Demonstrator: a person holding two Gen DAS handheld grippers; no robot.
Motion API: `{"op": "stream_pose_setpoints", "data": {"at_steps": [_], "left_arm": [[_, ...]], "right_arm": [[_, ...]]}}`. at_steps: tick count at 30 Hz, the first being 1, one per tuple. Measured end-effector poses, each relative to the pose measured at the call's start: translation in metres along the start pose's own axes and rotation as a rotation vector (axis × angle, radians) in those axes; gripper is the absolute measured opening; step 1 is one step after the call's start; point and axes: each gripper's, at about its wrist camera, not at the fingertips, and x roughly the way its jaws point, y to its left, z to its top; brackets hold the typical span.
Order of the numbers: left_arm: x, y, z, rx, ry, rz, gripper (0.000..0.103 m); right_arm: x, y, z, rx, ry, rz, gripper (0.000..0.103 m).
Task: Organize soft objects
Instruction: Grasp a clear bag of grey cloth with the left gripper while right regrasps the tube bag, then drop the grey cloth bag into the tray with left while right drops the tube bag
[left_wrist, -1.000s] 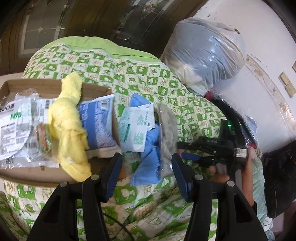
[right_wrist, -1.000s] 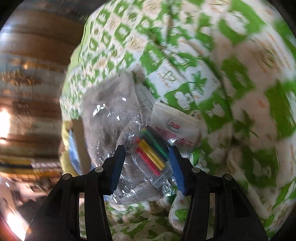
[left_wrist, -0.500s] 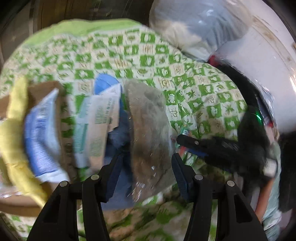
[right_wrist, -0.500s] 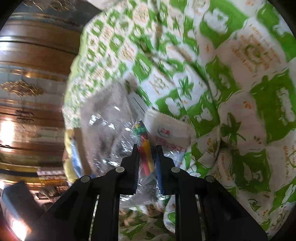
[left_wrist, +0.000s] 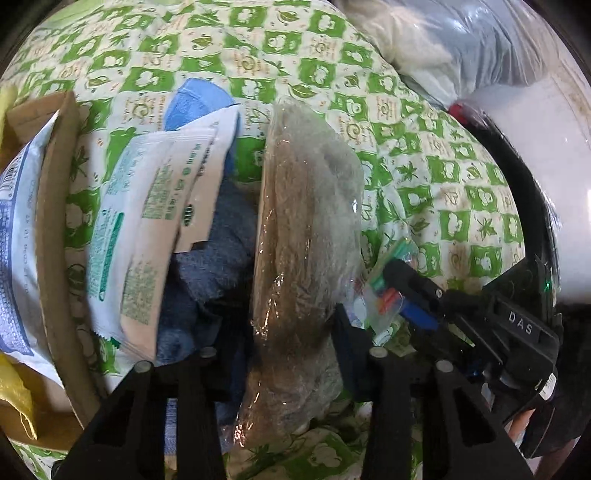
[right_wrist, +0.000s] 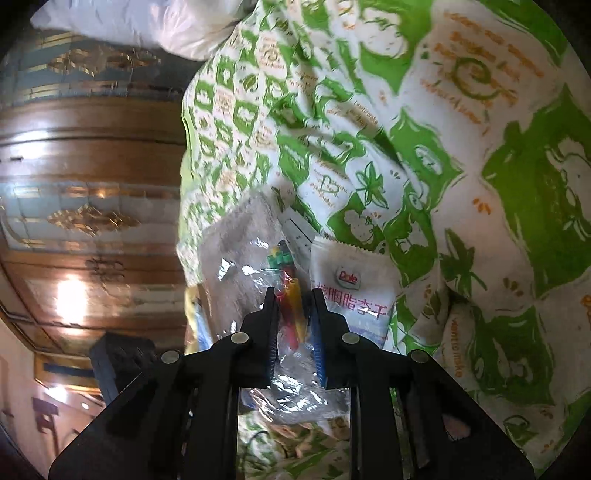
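Cardboard box (left_wrist: 55, 229): lies at the left on the green-and-white quilt (left_wrist: 406, 155); a blue-and-white packet (left_wrist: 14, 236) and a yellow cloth (left_wrist: 14, 387) are in it.
Green-printed sachets (left_wrist: 155, 206): lean over the box wall, on top of a blue towel (left_wrist: 218, 258).
Clear bag of grey-brown plush (left_wrist: 306, 229): stands on edge just beside the towel, its lower end between the left claw's fingers.
Left claw (left_wrist: 284, 350): jaws closing around the plush bag; whether the pads press on it I cannot tell.
Small clear pouch of coloured sticks (right_wrist: 288, 302): lies against the plush bag, next to a white Dole packet (right_wrist: 351, 291).
Right claw (right_wrist: 293, 325): closed to a narrow gap, pinching the pouch of sticks.
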Motion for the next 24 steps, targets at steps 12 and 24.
{"op": "stream_pose_setpoints", "data": {"at_steps": [12,24], "left_arm": [[-0.073,0.034,-0.023,-0.095,-0.067,-0.182,0.009],[-0.208,0.162,-0.073,-0.31,-0.369,-0.105,0.009]], "right_arm": [[-0.011,-0.017,0.003,0.127,-0.027,0.172,0.016],[0.005,0.126,-0.047,-0.268,0.051,0.174,0.016]]}}
